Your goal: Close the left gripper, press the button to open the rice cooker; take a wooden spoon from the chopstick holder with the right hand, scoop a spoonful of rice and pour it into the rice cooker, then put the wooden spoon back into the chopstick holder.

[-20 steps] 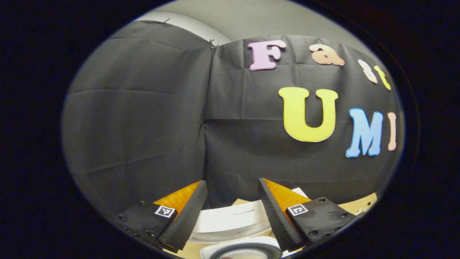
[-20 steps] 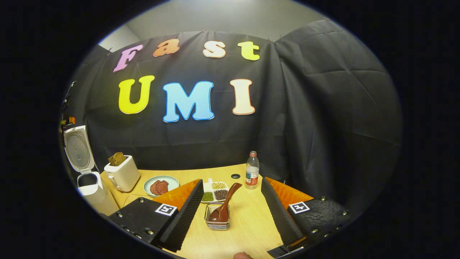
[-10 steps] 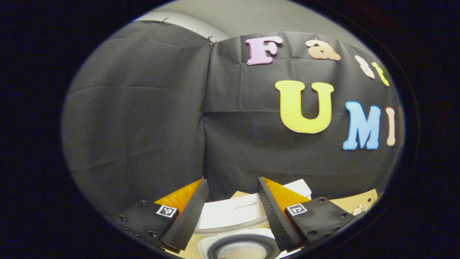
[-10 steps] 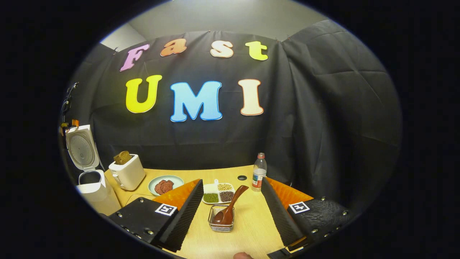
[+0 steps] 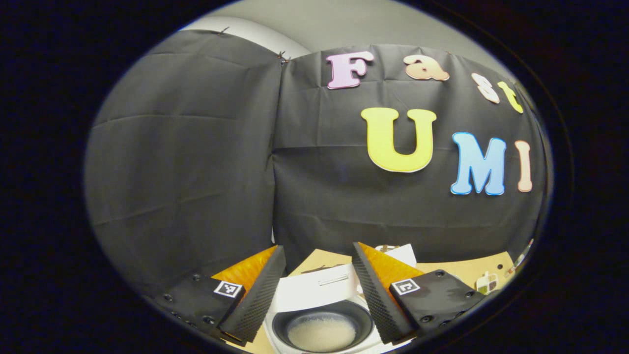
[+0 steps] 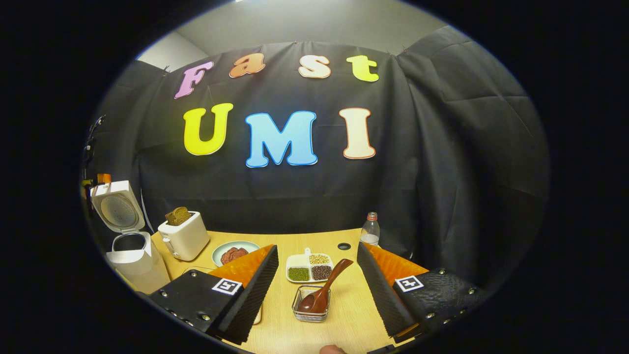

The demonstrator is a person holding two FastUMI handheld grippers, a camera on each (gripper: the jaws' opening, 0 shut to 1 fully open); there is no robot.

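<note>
The white rice cooker stands open right below my left gripper. Its lid is tipped back and the dark inner pot holds a pale layer at the bottom. The left gripper is open and holds nothing. In the right gripper view the same cooker is at the far left with its lid up. The wooden spoon leans in a small wire chopstick holder on the table, just beyond and between the fingers of my right gripper, which is open and apart from it.
On the wooden table behind the holder lies a divided dish of beans and grains. A toaster with bread, a plate of reddish food and a water bottle stand farther back. Black cloth walls close the booth.
The cooker's pot has come into fuller view under the left gripper as that view tilted down. The right gripper view has swung left, so the holder and dishes sit further right.
</note>
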